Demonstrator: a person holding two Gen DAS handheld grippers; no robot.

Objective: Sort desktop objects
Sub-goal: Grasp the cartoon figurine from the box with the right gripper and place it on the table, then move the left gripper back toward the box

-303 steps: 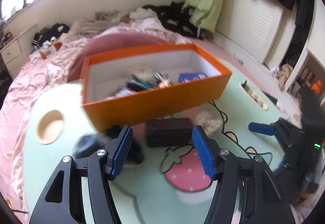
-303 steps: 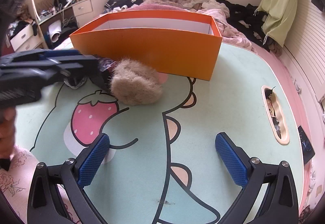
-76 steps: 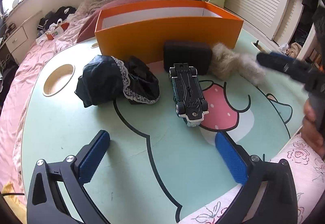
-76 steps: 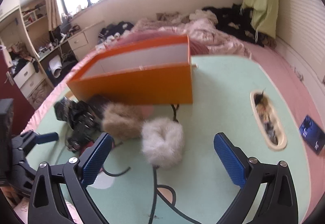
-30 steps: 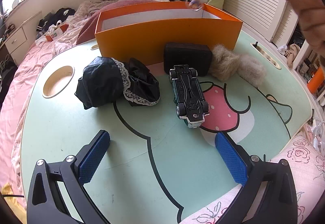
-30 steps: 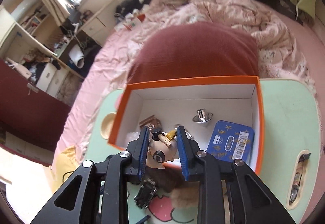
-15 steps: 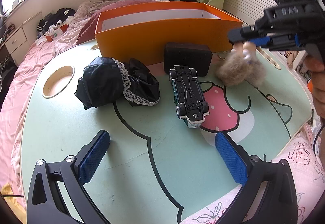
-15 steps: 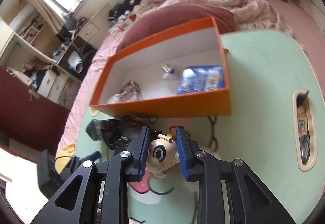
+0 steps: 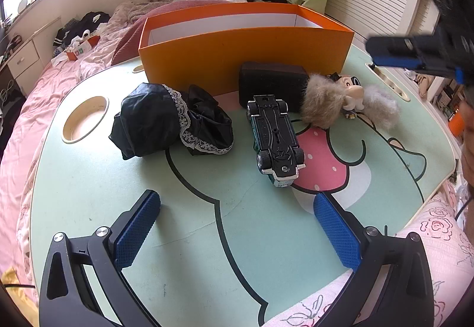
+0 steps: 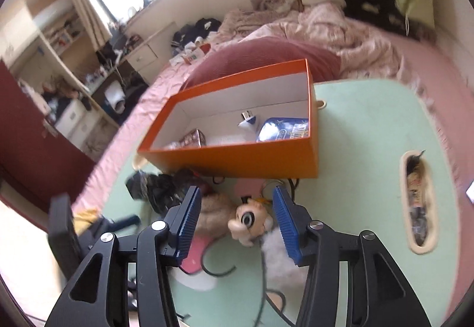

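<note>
the small cream big-eyed plastic doll figure is seen lying released between 2 fur puffs at 6 o'clock of the orange cardboard box, inside the right gripper, whose jaws have just been opening. it is judged light, rigid; best pinched across the head.

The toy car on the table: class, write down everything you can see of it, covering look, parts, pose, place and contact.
The toy car lies upside down on the green table, its black underside facing up, showing four black wheels, silver hubs and a chrome end nearest the camera. Its body edge looks teal. It looks like metal and plastic. It points lengthwise toward the black case in front of the orange box, partly over the pink strawberry print. Neither gripper touches it; the black lace-trimmed cloth lies just beside it.
</note>
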